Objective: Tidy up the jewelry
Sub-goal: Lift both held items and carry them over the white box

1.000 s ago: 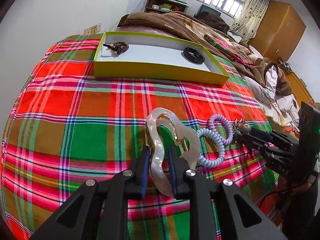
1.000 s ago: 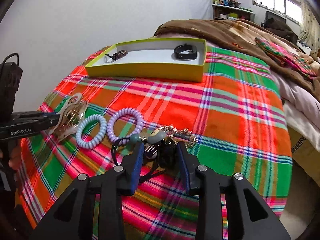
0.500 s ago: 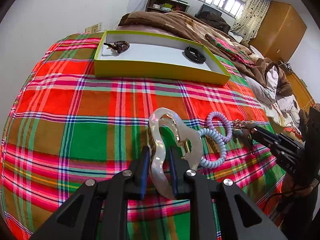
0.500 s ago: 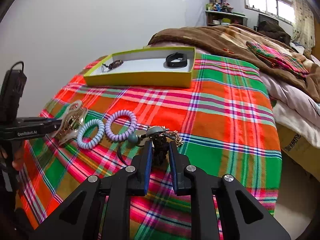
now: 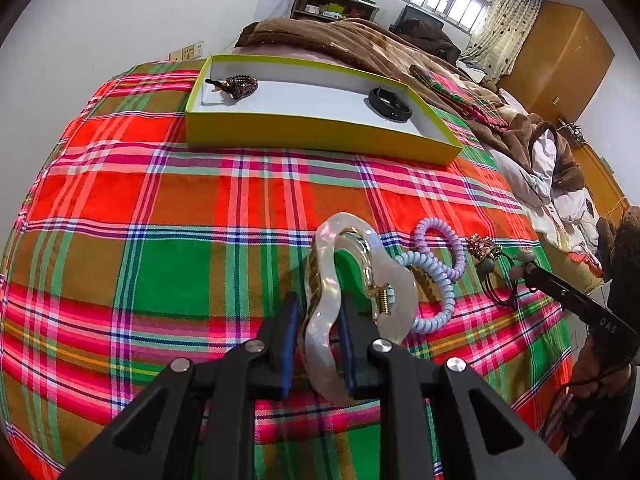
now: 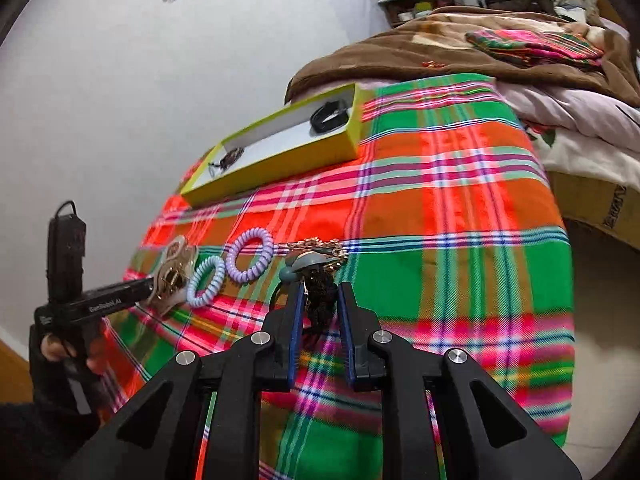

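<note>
A pearly white wavy hair claw (image 5: 320, 312) is pinched in the left gripper (image 5: 318, 334) jaws; a black beaded cord ornament (image 6: 320, 294) is clamped in the right gripper (image 6: 319, 320) jaws, both above the plaid bedspread (image 5: 160, 208). Two coiled hair ties (image 5: 438, 276) lie between them.

The left gripper (image 5: 318, 336) is low over the bed's plaid cover near its front edge, its two blue-padded fingers (image 5: 289, 332) pressed against a pearly hair clip (image 5: 352, 276). The right gripper (image 6: 319, 312) is tilted, near the same front edge, fingers (image 6: 297, 320) closed on a dark beaded hair tie (image 6: 320, 296). A hand (image 6: 60, 354) grips the left handle.
</note>
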